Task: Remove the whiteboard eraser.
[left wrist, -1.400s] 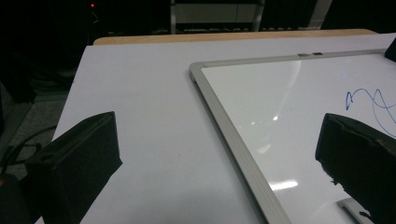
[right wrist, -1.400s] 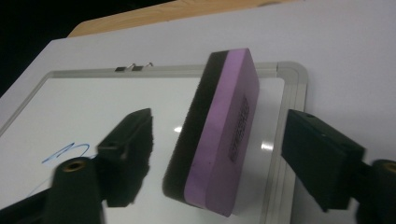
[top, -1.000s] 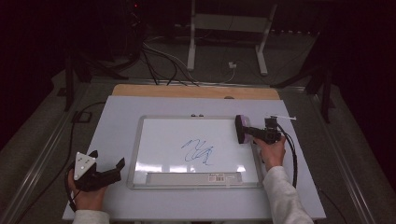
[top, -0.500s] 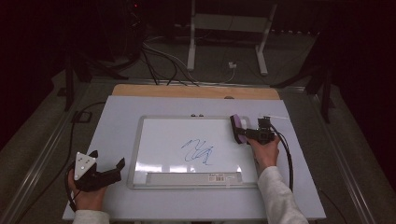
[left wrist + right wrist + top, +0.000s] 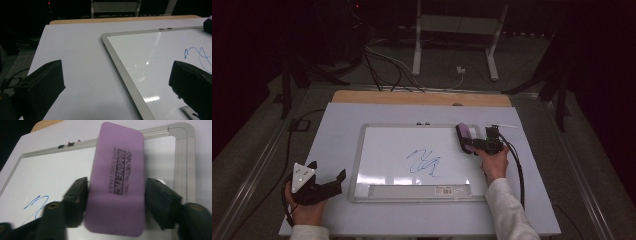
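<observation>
A purple whiteboard eraser [image 5: 117, 182] sits between the jaws of my right gripper [image 5: 116, 192]. The jaws have just been closing and both pads now press its long sides. In the high view the right gripper [image 5: 469, 142] holds the eraser [image 5: 464, 136] over the upper right corner of the whiteboard [image 5: 357, 165]. A blue scribble [image 5: 424, 162] marks the board's middle, to the left of the eraser. My left gripper [image 5: 328, 169] rests open on the white table left of the board, with nothing between its jaws [image 5: 117, 72].
The board's metal frame [image 5: 120, 67] lies just ahead of the left gripper. A pen tray [image 5: 419, 191] runs along the board's near edge. A wooden strip [image 5: 422, 98] borders the table's far side, with cables and a stand's legs on the floor beyond.
My right gripper has shifted slightly left, from beside the board's right edge to over its corner, with the eraser between its jaws. The left gripper has stayed still.
</observation>
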`<state>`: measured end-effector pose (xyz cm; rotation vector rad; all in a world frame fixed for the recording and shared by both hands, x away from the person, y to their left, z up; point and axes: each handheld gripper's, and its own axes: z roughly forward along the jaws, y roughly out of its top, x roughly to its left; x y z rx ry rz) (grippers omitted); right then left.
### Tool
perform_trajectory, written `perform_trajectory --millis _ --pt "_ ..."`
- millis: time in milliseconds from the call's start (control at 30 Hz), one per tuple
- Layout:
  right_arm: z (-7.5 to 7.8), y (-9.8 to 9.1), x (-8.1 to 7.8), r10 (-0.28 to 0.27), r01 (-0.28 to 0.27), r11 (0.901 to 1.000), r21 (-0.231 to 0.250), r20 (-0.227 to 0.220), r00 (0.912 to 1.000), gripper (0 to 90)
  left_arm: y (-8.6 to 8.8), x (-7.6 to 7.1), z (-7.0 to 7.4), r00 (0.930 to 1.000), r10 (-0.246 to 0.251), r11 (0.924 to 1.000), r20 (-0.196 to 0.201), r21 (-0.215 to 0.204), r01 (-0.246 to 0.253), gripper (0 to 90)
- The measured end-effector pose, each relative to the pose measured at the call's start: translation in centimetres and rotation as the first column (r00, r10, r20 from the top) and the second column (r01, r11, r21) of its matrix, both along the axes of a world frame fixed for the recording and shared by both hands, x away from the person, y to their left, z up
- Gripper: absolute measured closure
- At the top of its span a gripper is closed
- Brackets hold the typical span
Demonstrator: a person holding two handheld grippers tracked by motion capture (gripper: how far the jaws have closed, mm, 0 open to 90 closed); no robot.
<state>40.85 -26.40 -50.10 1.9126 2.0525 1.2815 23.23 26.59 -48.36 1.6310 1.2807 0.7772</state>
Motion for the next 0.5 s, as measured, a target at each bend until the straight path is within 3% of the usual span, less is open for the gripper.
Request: perform_trajectory --millis 267,500 --pt "0.1 0.1 -0.1 0.002 -0.002 0.9998 -0.018 0.000 1.0000 40.2 0.0 0.0 0.0 1.0000 0.001 1.0000 0.000 0.002 -0.001 0.8" --pt "1.0 0.2 -0.5 0.003 -0.003 1.0000 0.000 0.043 0.9990 40.5 0.0 0.0 0.0 1.0000 0.001 1.0000 0.001 0.002 -0.001 0.8"
